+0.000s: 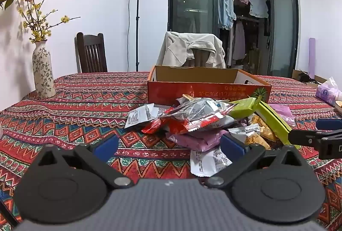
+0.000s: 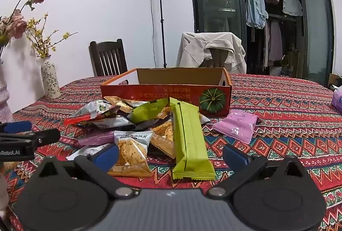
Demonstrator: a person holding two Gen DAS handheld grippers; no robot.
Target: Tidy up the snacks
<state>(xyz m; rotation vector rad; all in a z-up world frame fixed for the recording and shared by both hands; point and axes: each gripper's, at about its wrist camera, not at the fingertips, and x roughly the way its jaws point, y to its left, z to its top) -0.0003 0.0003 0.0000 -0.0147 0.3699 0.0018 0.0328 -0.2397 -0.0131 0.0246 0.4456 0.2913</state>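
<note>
both claws hang wide open and empty over a counter (image 2: pixel 277 103) draped in a red patterned cloth: the left claw (image 1: pixel 170 145) with its blue pads spread to either side of the near edge of a heap of wrapped snacks (image 1: pixel 203 122), the right claw (image 2: pixel 171 156) with its blue pads flanking a clear packet of golden crispy cake (image 2: pixel 130 154) and a long lime-green wrapped bar (image 2: pixel 190 141), neither pad touching a wrapper. the heap lies on the cloth just in front of an open orange cardboard box printed with a green pumpkin (image 2: pixel 166 94), which looks empty from this low angle, though its floor is hidden behind the front wall. a flat lilac sachet (image 2: pixel 237 126) lies apart to the right of the pile, near the box's corner. by the look of it the sorting has not yet begun and this is the approach to a first pick, no packet being lifted or placed. the next move appears to call for one claw to drop onto a single top-lying wrapper, the green bar or the crispy cake packet being the nearest to the right claw, close on it alone without dragging its neighbours, and carry it over the box's front wall. slick, overlapping foil could slip or bring a second packet along. a white flowered ceramic vase (image 1: pixel 43 75) stands well off to the left.
</note>
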